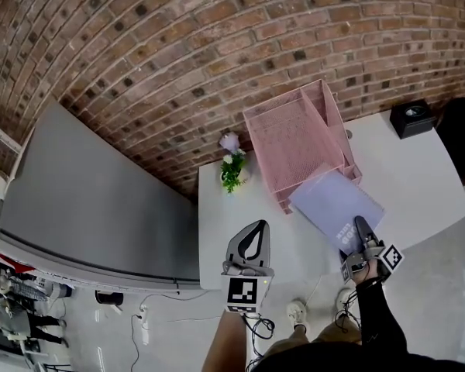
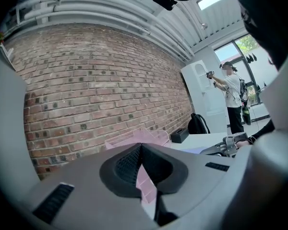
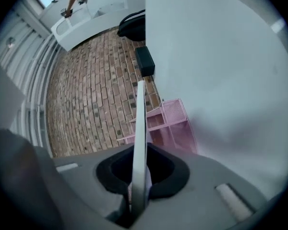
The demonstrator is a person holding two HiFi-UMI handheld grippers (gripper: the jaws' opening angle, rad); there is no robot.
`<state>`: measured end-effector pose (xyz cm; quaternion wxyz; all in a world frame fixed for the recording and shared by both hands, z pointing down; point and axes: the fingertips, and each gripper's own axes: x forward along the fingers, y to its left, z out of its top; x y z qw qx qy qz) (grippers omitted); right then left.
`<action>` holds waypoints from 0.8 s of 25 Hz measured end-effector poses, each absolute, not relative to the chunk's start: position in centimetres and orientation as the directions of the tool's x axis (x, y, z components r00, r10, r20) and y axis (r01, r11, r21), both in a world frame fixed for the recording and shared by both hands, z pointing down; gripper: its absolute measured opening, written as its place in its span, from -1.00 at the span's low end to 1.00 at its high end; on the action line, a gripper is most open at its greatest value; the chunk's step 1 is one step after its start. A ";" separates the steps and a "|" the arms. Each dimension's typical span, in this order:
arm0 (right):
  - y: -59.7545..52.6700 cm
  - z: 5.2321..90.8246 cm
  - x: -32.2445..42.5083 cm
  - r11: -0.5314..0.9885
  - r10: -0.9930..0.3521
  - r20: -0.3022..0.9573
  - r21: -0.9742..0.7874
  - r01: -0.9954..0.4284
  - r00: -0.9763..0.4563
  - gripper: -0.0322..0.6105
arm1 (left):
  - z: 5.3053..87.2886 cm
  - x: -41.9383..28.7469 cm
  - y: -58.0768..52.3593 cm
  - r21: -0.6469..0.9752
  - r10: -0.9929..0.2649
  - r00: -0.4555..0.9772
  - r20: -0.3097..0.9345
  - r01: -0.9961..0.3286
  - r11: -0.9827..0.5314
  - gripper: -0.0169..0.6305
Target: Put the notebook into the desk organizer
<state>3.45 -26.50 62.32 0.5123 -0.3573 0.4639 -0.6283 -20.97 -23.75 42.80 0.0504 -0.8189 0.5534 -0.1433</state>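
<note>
Head view: one white worktop [image 1: 418, 184] is being shown against a brick wall [image 1: 178, 45], and on it are being counted one pink mesh desk organizer [image 1: 294, 130], one pale lavender notebook [image 1: 337, 204], one small potted plant [image 1: 232, 169] and one black box [image 1: 412, 118]. Two hand-held grippers are being carried over the near edge.

The notebook is being gripped by the right hand-held gripper [image 1: 361, 227], whose jaws are clamped on the notebook's near end. The broad cover is being turned up toward the head camera. The long axis is being directed from the right hand-held gripper away and to the left, toward the organizer. The far short edge is being held at the organizer's open front, by the lowest tray; whether it is already inside cannot be told. In the right gripper view the notebook is being seen edge-on as a thin pale strip running straight out from between the jaws, with the organizer just beside it.

The left hand-held gripper [image 1: 259, 227] is being held near the worktop's near left part, well apart from the notebook. In the left gripper view its jaws are being pressed together at the tips with nothing between them. One person [image 2: 233, 97] is being seen standing far off in that view.
</note>
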 end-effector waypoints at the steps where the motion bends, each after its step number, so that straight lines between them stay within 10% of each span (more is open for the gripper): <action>1: -26.5 61.8 3.3 -0.017 -0.977 -0.063 -0.929 0.369 -0.205 -0.80 | 42.9 -21.0 -23.8 -0.239 -0.921 0.345 0.179 -0.893 -0.381 -0.92; 10: -28.1 54.2 2.5 0.283 -0.914 -0.387 -0.825 0.489 -0.124 -0.80 | 42.8 -21.1 -24.6 -0.220 -0.925 0.341 0.169 -0.902 -0.372 -0.92; 20: -27.4 62.0 0.9 0.009 -0.987 -0.063 -0.938 0.347 -0.145 -0.80 | 42.6 -22.5 -24.4 -0.219 -0.935 0.320 0.155 -0.911 -0.348 -0.92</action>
